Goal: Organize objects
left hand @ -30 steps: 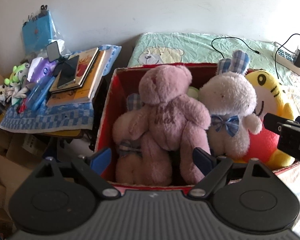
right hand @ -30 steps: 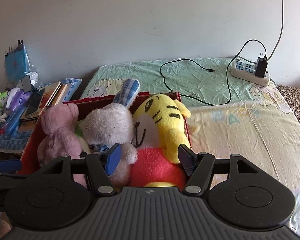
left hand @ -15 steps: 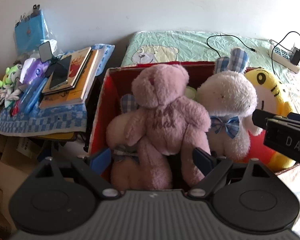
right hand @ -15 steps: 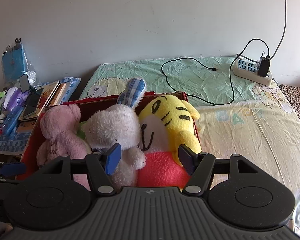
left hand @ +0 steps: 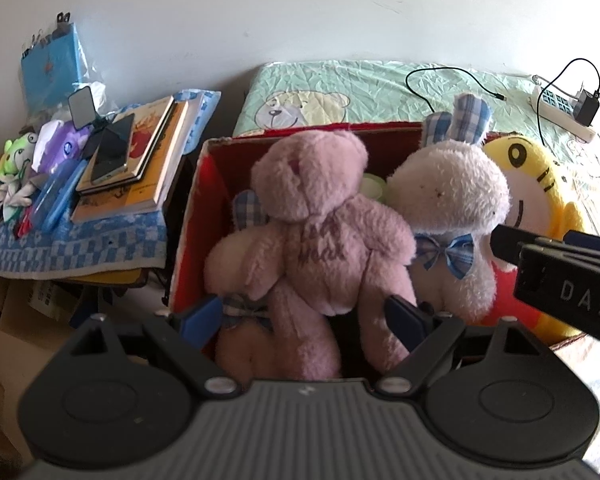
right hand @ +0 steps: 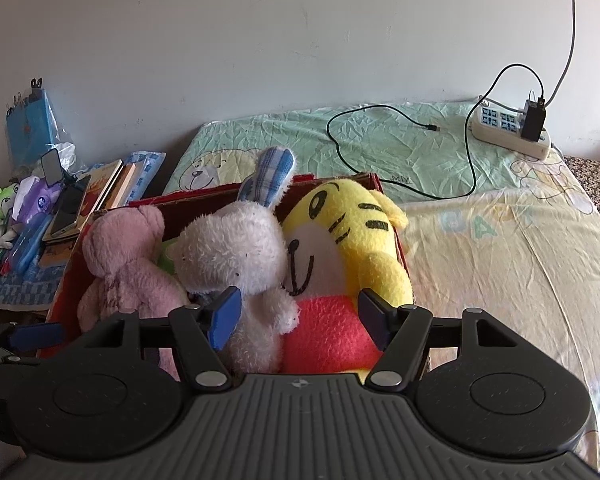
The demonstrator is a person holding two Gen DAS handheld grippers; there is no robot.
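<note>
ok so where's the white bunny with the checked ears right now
The white bunny sits in the middle of the red box, pressed between the pink bear and the yellow tiger.

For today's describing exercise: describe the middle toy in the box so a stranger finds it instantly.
Find the red box on the bed. Three big plush toys fill it; the middle one is the white rabbit. Only it has checked blue ears and a bow tie.

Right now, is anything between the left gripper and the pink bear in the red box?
Nothing visible. The left gripper is open, its fingers either side of the pink bear in the red box. A paler plush and the white rabbit press against the bear's sides.
</note>
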